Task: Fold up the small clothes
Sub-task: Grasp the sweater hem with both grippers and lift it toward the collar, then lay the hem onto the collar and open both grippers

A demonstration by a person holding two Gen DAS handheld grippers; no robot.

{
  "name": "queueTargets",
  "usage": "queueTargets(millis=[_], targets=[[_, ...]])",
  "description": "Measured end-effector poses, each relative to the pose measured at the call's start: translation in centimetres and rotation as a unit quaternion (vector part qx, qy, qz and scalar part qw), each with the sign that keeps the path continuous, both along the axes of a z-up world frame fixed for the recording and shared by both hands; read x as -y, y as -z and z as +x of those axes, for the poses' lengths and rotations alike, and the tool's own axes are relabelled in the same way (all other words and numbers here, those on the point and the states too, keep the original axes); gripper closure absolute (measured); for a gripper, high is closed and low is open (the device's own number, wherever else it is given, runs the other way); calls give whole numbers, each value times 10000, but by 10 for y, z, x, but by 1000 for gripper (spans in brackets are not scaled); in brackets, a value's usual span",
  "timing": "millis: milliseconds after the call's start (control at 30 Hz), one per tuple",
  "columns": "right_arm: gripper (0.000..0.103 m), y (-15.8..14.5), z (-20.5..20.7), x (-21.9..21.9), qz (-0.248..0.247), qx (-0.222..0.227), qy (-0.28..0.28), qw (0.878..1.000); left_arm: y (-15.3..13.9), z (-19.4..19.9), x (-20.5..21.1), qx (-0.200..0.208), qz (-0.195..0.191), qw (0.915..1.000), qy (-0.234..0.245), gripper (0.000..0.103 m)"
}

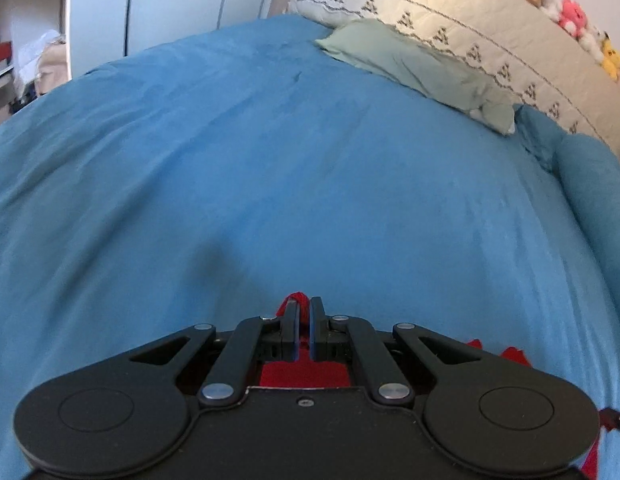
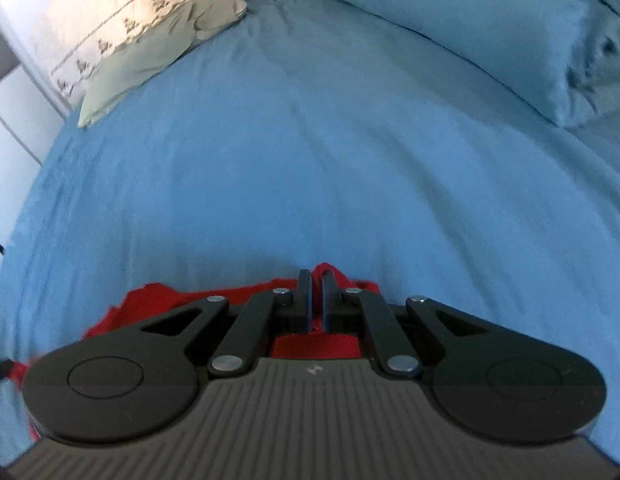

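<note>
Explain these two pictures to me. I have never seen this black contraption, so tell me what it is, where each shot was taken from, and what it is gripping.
A person holds a two-finger gripper in each hand, with a fisheye camera on each looking forward along the fingers. One picture is from the left gripper, the other from the right gripper. Both are closed on a red garment, each pinching a bit of it over a blue bedsheet. Farther off lie a green pillow and a blue pillow.

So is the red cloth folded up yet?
Cannot tell: the red cloth is mostly hidden under both hand-held grippers, left and right, each pinching it.
</note>
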State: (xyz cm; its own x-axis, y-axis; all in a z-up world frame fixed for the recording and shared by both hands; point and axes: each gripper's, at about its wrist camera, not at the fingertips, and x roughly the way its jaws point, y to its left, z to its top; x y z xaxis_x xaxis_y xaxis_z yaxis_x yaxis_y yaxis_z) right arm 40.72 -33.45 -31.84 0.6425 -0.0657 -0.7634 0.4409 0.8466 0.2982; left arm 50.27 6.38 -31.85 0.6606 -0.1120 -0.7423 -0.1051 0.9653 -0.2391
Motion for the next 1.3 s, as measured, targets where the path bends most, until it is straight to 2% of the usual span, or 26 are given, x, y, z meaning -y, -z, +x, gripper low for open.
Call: queueTargets(millis=[67,100,133,167,200,233,300,367,433,500,600,667,767,900,1000,1100,1167,1300], targets=[[81,4,8,-4,-181,-24,-126,9998,2,6,5,-31,127,9999,90,95],[76,5,11,-6,-283,-11,-179,9994,2,5,7,11,156,9998,109,92],[60,3,10,-8,-432,9,-201,9989,-1,2,7,62,210,9997,99,65],[45,1,10,-12,-640,12,-221,9977,-3,-1,7,113,300,9995,65,27],[21,-3,3,-16,-806,42,-241,9964,-8,-8,7,236,437,9988,42,16],[15,-8,-5,-23,-988,188,-289,9945,-14,-15,9,408,583,9974,67,8],[15,-15,-20,-36,-1137,475,-600,9906,-23,-33,15,663,773,9941,370,8],[14,-16,-35,-54,-1135,548,-1008,9869,-25,-54,28,702,860,9897,906,8],[8,-10,-47,-72,-1189,523,-1405,9815,-17,-74,42,636,952,9832,1419,8],[6,2,-56,-90,-1335,436,-1722,9750,0,-90,52,454,1033,9779,1761,8],[6,26,-58,-103,-1460,176,-1889,9709,25,-103,53,82,893,9785,1860,8],[3,41,-57,-102,-1462,40,-1772,9732,39,-104,51,-131,905,9796,1792,8],[0,55,-61,-96,-1459,103,-1518,9775,56,-103,44,-363,887,9796,1768,8],[0,54,-54,-98,-1516,10,-1523,9766,45,-102,46,-408,888,9789,1797,8],[0,29,-52,-100,-1405,129,-1555,9777,15,-109,39,-196,802,9830,1641,8],[0,-20,-81,-98,-1375,701,-1525,9762,-23,-120,42,23,842,9855,1473,7],[0,-51,-100,-96,-1369,956,-1463,9751,-50,-129,48,195,954,9861,1346,0],[0,-104,-147,-91,-1588,1183,-1307,9714,-87,-153,65,433,1154,9846,1243,0]])
